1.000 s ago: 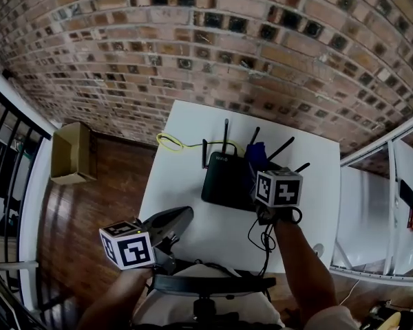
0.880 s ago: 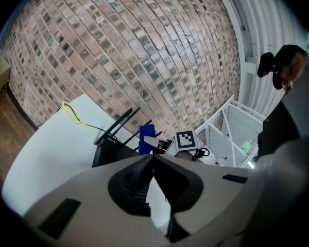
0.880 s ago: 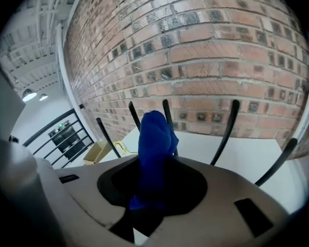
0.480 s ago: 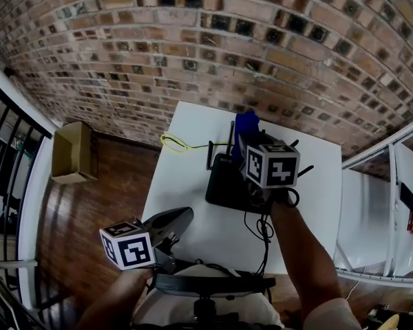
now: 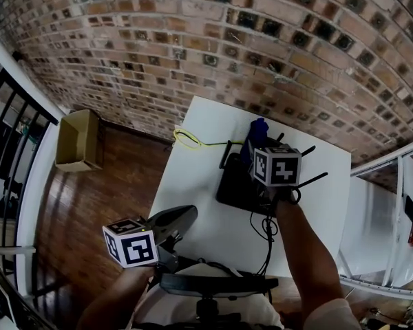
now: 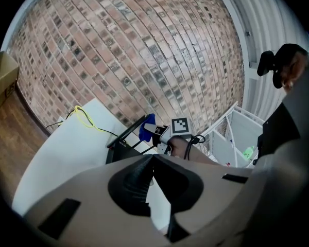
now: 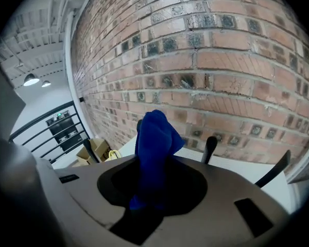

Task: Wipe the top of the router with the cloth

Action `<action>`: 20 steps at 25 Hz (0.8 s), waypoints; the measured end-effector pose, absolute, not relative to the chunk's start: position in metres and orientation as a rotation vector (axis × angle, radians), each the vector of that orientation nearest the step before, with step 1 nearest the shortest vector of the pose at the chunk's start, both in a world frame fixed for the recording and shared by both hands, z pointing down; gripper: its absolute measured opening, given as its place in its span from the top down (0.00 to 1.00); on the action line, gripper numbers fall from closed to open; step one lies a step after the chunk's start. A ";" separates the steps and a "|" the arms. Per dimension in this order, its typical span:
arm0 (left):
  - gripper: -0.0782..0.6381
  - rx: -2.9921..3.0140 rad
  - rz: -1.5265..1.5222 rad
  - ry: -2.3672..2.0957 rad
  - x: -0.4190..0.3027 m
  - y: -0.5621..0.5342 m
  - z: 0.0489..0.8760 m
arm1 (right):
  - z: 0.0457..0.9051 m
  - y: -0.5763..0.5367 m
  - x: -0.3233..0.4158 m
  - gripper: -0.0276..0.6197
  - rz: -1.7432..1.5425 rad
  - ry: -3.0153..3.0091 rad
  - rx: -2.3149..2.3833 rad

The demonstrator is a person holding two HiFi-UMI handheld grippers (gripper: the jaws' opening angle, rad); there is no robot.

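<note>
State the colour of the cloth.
The cloth is solid blue, clearest in the right gripper view.

Two grippers are counted: a left gripper [image 6: 153, 157] and a right gripper [image 7: 153, 189]. One blue cloth [image 7: 154, 138] is held in the right gripper. One black router [image 5: 237, 184] is seen beneath it on one white counter [image 5: 193, 191]. One yellow cable [image 5: 187, 139] and one cardboard box [image 5: 79, 139] are counted to its left.

We look down on an indoor, loft-like room: exposed brick wall [image 5: 193, 40], wooden floor [image 5: 89, 212], black railing [image 5: 7, 129], white table [image 5: 193, 184], cardboard box [image 5: 79, 139].
</note>
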State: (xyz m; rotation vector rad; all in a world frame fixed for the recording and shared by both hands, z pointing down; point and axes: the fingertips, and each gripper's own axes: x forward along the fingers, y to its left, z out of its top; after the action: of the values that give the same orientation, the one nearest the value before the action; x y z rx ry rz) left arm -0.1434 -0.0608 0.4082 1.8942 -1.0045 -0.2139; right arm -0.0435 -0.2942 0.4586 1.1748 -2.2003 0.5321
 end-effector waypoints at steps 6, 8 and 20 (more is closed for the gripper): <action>0.89 1.877 -0.218 -1.022 -0.152 -0.060 0.413 | 0.496 -0.291 -0.043 0.76 0.578 -2.131 1.140; 0.89 1.872 -0.219 -1.034 -0.154 -0.059 0.415 | 0.507 -0.290 -0.044 0.76 0.585 -2.113 1.124; 0.89 1.841 -0.242 -1.076 -0.169 -0.051 0.416 | 0.556 -0.285 -0.038 0.76 0.598 -2.001 1.034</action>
State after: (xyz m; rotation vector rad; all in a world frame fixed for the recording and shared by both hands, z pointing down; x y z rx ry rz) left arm -0.1688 -0.0507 0.4160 1.8412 -1.0756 -0.2417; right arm -0.0382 -0.2853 0.5558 1.0340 -2.0006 0.5976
